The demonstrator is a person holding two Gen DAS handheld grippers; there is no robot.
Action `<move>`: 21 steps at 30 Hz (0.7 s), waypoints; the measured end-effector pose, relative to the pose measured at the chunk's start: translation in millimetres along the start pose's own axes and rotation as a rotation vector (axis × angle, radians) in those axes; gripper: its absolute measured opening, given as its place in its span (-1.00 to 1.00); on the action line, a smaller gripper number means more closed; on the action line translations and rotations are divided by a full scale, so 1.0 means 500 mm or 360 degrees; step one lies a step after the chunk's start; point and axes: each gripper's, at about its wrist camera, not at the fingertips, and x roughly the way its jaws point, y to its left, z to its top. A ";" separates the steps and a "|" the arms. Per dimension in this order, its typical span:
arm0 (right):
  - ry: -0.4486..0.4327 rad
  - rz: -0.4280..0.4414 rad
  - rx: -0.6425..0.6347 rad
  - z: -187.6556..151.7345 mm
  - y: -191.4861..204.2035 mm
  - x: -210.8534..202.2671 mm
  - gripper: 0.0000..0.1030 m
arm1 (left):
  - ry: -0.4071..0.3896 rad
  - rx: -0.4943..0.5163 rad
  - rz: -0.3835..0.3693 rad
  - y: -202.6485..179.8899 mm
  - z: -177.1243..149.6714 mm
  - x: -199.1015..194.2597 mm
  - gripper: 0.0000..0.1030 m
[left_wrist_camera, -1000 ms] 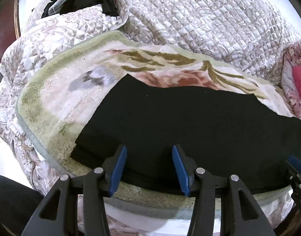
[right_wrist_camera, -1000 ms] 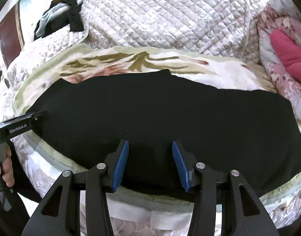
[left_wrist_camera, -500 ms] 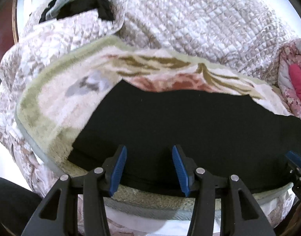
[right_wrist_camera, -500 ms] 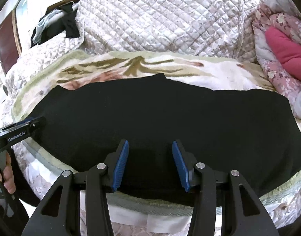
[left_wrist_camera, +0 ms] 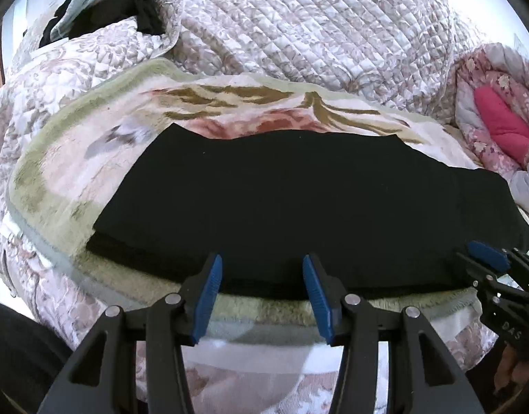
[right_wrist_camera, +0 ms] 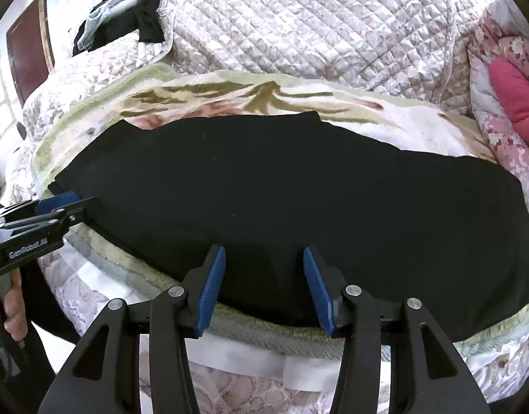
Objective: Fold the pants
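Black pants (left_wrist_camera: 299, 200) lie flat, folded lengthwise, across a floral fleece blanket (left_wrist_camera: 67, 172) on a bed; they also show in the right wrist view (right_wrist_camera: 299, 200). My left gripper (left_wrist_camera: 262, 293) is open and empty, at the pants' near edge toward their left end. My right gripper (right_wrist_camera: 264, 283) is open and empty, at the near edge further right. The right gripper's tip shows at the left view's right side (left_wrist_camera: 485, 252); the left gripper shows at the right view's left side (right_wrist_camera: 54, 207).
A quilted cover (left_wrist_camera: 316, 27) rises behind the blanket. Dark clothes (left_wrist_camera: 102, 10) are piled at the back left. A pink floral quilt with a red pillow (left_wrist_camera: 502, 127) lies at the right. The bed's front edge (right_wrist_camera: 250, 358) is just below the grippers.
Both grippers have drawn back slightly toward the bed's near edge, staying open. The pants have not moved.
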 end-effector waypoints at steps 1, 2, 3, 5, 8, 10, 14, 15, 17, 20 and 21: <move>-0.0002 0.0000 -0.0002 0.000 0.000 -0.001 -0.07 | 0.0001 -0.0027 -0.0012 0.006 -0.003 -0.002 0.00; -0.0004 0.0000 0.0001 -0.002 0.000 0.000 -0.06 | -0.0003 -0.0063 -0.0013 0.016 -0.006 -0.007 0.00; -0.0004 0.0004 0.0005 -0.003 -0.002 0.002 -0.06 | -0.0012 -0.0100 0.0000 0.025 -0.009 -0.012 0.00; -0.0006 0.0005 0.0006 -0.002 -0.001 0.000 -0.06 | -0.0025 -0.0190 0.0035 0.053 -0.015 -0.018 0.00; -0.0005 0.0007 0.0004 -0.003 -0.002 0.000 -0.06 | -0.0029 -0.0324 0.0067 0.093 -0.024 -0.025 0.00; -0.0006 0.0006 0.0003 -0.003 -0.003 0.000 -0.06 | -0.0034 -0.0391 0.0070 0.112 -0.030 -0.028 0.00; -0.0008 0.0011 0.0007 -0.002 -0.003 0.000 -0.06 | -0.0027 -0.0498 0.0008 0.137 -0.032 -0.020 0.02; -0.0008 0.0008 0.0007 -0.002 -0.004 0.000 -0.06 | -0.0032 -0.0520 -0.0011 0.142 -0.030 -0.017 0.05; -0.0014 0.0007 0.0013 -0.001 -0.004 -0.002 -0.06 | -0.0041 -0.0556 -0.0043 0.148 -0.019 -0.008 0.14; -0.0018 0.0014 0.0035 0.003 -0.006 -0.002 -0.06 | -0.0031 -0.0596 -0.0078 0.158 0.003 0.012 0.20; -0.0019 0.0015 0.0042 0.003 -0.006 -0.001 -0.06 | -0.0031 -0.0604 -0.0077 0.160 0.008 0.018 0.20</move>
